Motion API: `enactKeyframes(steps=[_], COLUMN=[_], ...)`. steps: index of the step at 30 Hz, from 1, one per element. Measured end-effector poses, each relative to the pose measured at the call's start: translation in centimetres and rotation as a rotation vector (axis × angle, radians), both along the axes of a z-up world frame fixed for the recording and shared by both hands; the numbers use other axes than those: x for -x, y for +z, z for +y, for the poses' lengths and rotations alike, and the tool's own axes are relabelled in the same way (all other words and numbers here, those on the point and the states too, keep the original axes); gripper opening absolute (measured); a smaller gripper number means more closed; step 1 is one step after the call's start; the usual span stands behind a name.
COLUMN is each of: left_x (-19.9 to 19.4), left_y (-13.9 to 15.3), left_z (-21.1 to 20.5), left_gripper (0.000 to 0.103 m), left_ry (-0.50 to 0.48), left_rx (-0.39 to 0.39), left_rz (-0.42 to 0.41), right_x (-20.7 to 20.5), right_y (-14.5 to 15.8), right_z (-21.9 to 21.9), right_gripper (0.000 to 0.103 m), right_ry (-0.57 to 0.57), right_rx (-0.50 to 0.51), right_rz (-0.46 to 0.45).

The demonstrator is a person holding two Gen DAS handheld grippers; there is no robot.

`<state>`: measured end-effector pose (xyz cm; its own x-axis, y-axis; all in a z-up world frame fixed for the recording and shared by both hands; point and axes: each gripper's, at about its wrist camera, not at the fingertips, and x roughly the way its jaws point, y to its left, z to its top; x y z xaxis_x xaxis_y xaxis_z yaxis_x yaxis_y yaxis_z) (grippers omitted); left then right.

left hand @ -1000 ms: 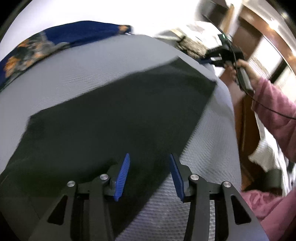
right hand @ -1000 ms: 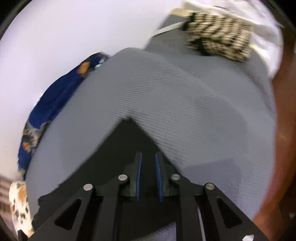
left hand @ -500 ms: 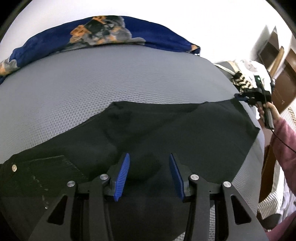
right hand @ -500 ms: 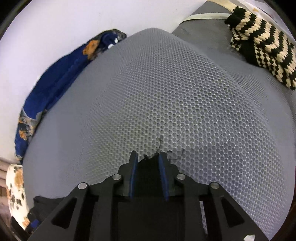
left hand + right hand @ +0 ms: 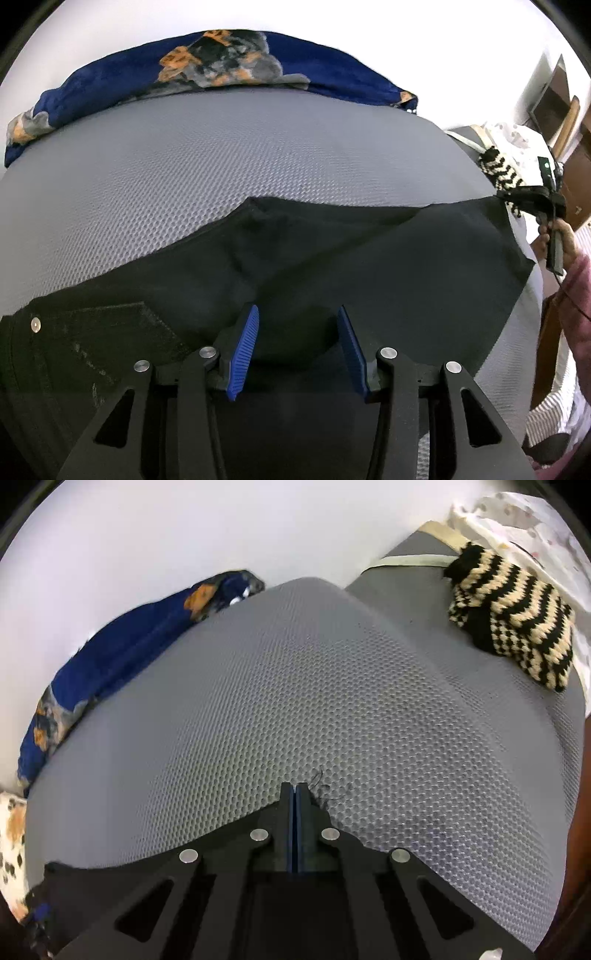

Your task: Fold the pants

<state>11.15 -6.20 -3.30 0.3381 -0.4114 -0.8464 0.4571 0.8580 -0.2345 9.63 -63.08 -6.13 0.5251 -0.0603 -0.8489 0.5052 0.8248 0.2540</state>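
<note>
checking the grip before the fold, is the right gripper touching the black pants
Touching. The right wrist view shows the right gripper shut on the frayed corner of the black pants.

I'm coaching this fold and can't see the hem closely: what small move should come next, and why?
Probably close the left gripper on the black pants: its jaws stand open over the cloth, while the right gripper is already shut at the frayed hem corner.

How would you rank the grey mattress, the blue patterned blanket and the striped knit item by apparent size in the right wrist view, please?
1. grey mattress
2. blue patterned blanket
3. striped knit item, though fisheye distortion makes the last two unsure.
</note>
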Motion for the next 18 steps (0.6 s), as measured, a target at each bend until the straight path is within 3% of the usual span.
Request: enactKeyframes(steps=[4,7,10,13,15,17,18], left_x=[-0.3,-0.4,-0.3,-0.1,0.0,-0.1,-0.2], left_y=[-1.4,-1.4,-0.4,0.9,1.5,1.6,1.6], left_z=[0.7,0.8,0.9,1.7,2.5,3.4,4.0], left_gripper=[0.046,0.046,0.046,0.047,0.049,0.050,0.050], left_ry=[0.019,0.018,0.016,0.028,0.038,0.055,0.065], left_rx=[0.006,0.008,0.012,0.033,0.025,0.006,0.001], left_rz=[0.028,0.028,0.001,-0.040,-0.068,-0.087,-0.089], right_x=[-0.3,0.0,0.6,0.2,-0.9,-2.6,-3.2], right_y=[-2.4,-2.2,-1.1,1.4,3.0,4.0,4.1], right_z=[-0.6,-0.9,-0.3,2.5,6.2,11.0,13.1], right_gripper=[0.000,0.000,0.007,0.008,0.012,0.021,0.032], right_ry=[-0.048,-0.047,-0.067,0.010,0.125,0.268,0.329], right_rx=[0.046,0.020,0.043,0.040,0.004,-0.033,-0.046], right_rz=[0.089,0.071,0.069,0.017,-0.019,-0.035,-0.038])
